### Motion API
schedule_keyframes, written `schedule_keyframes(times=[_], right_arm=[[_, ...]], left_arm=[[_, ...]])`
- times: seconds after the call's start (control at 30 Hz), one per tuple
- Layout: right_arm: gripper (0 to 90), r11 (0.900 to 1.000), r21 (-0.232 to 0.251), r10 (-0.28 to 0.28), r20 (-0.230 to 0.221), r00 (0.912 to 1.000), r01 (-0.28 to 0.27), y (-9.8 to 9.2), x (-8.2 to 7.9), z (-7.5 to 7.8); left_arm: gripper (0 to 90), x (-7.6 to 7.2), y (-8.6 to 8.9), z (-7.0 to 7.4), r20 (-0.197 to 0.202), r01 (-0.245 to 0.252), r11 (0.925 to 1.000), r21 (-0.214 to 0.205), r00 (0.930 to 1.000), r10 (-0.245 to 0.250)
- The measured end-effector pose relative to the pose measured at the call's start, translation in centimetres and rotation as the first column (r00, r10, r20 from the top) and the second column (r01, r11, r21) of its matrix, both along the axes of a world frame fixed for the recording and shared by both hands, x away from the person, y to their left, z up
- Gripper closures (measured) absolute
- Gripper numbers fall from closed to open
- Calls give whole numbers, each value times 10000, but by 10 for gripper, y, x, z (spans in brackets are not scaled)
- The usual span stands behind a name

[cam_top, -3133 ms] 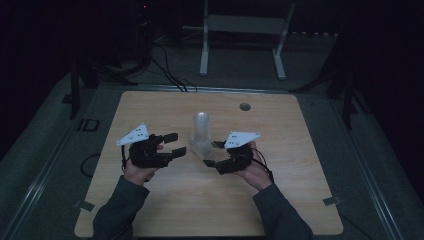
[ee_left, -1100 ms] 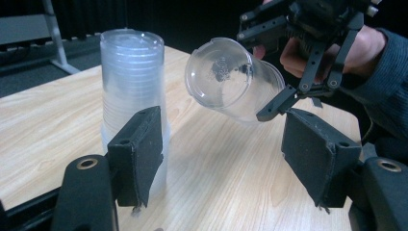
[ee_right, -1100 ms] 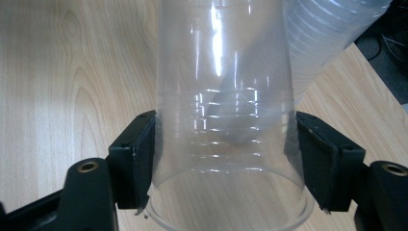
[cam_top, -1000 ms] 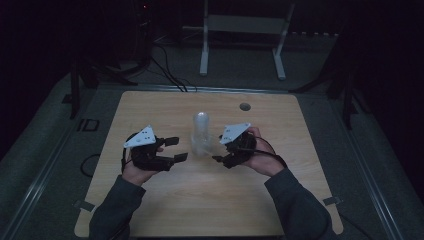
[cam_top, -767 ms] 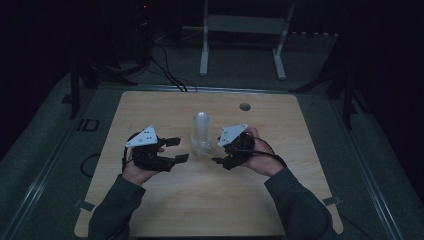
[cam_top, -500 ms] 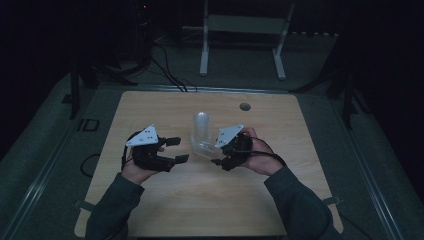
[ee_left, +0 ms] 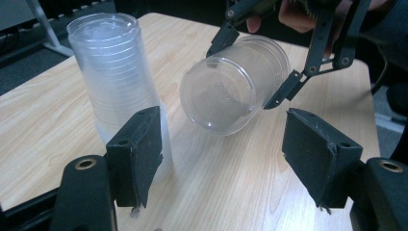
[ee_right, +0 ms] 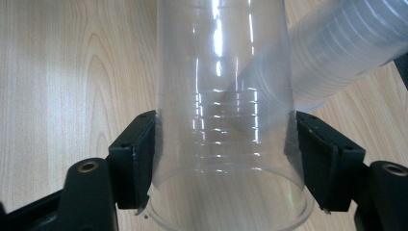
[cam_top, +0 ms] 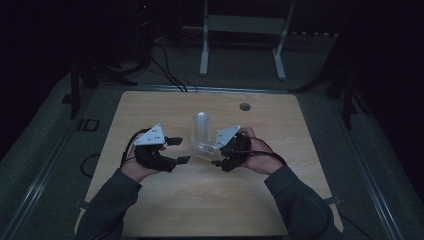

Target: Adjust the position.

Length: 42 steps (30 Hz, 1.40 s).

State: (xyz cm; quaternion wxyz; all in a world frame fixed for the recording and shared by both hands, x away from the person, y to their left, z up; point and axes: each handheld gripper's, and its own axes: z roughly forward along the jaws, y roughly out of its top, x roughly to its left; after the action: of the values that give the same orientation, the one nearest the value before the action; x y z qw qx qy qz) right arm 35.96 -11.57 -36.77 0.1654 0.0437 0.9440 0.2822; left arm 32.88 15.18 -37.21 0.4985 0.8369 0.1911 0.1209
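An upside-down stack of clear plastic cups (cam_top: 201,126) (ee_left: 113,72) stands mid-table on the wooden table (cam_top: 150,110). Just in front of it my right gripper (cam_top: 214,152) (ee_right: 223,159) is shut on a single clear cup (cam_top: 202,150) (ee_right: 223,96). The cup lies tilted, its base toward my left gripper (ee_left: 231,91). The pads press its sides near the rim. My left gripper (cam_top: 184,150) (ee_left: 223,154) stands open a little short of that cup's base. Its jaws have just been closing slightly, with nothing between them.
A small dark hole (cam_top: 244,106) sits in the table's far right part. A white metal stand (cam_top: 242,25) and cables (cam_top: 165,70) lie on the floor beyond the far edge. Bare wood stretches along the near side (cam_top: 210,205).
The right hand has turned and edged left with the cup, closer to the stack and the left gripper. The left hand has hardly moved.
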Motion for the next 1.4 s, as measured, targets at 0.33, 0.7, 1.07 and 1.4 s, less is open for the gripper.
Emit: schedule_keyframes(times=[0.33,0.7,1.07,1.4], right_arm=[[295,9994,-295,157,-63,9999,-159,3,0,-2],[296,9976,-628,280,-233,9993,-294,8,0,-7],[297,9944,-974,367,-443,9983,-409,13,0,-9],[297,9891,-1323,574,-581,9967,-647,20,-1,-13]], left_arm=[[304,0,-10,6,364,243,9915,1278,9989,-292],[310,-1,-20,11,605,479,9769,2084,9963,-618],[310,0,-25,10,553,616,9642,2581,9954,-784],[315,0,-30,6,393,785,9387,3358,9945,-972]])
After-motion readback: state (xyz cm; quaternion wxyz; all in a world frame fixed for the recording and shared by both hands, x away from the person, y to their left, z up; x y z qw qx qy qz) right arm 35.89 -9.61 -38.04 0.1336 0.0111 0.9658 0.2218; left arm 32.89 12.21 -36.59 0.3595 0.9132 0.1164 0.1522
